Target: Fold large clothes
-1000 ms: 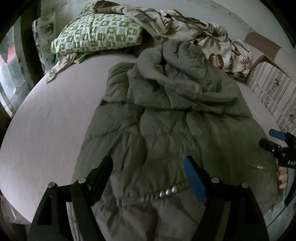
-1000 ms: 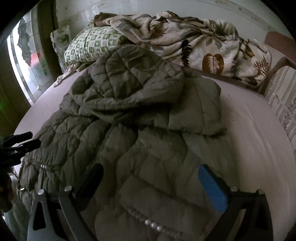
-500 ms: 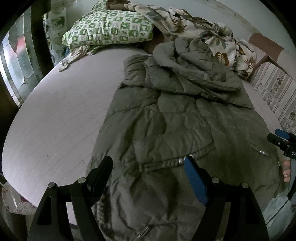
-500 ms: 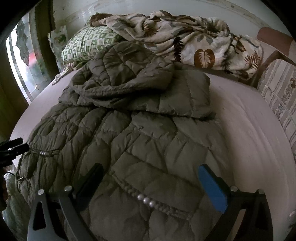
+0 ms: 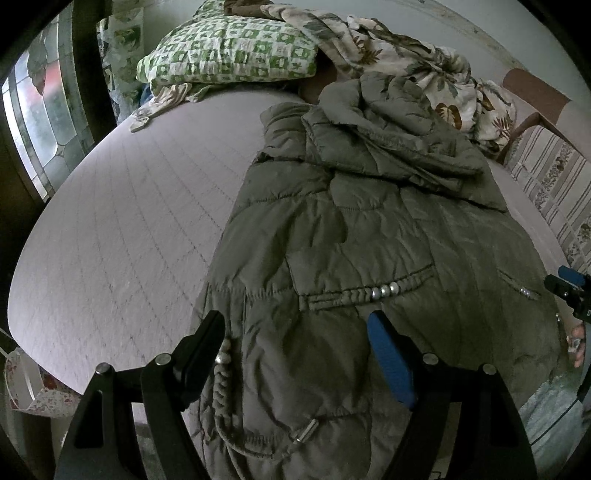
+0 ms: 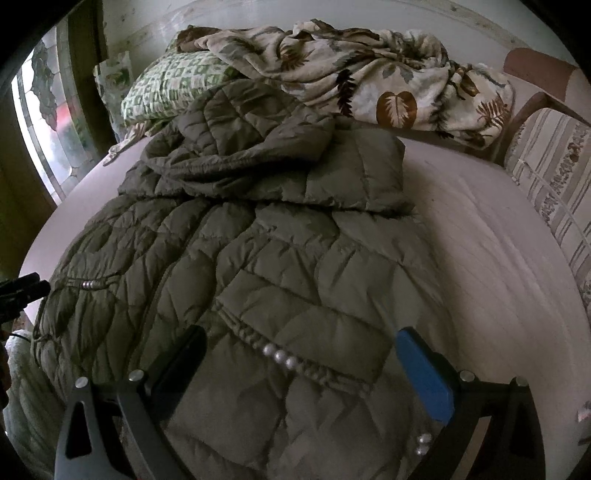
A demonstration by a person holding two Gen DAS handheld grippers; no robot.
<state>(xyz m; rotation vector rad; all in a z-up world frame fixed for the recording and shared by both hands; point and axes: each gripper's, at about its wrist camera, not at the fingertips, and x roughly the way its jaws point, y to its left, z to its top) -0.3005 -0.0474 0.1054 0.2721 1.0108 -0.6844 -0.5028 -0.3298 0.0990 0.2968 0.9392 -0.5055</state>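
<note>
Olive quilted puffer coat (image 5: 354, 258) lies spread on the bed (image 5: 122, 236), hem overhanging the near edge. Probably light, puffy, slippery; take it at the hem corners. Left gripper (image 5: 295, 350) and right gripper (image 6: 301, 363) both spread, holding nothing. Sleeves folded under the hood (image 6: 255, 125), hard to trace; hem cut off.

Pale mattress (image 5: 129, 229), stained-glass window (image 5: 40, 110), white wall (image 6: 236, 14), dim light
</note>
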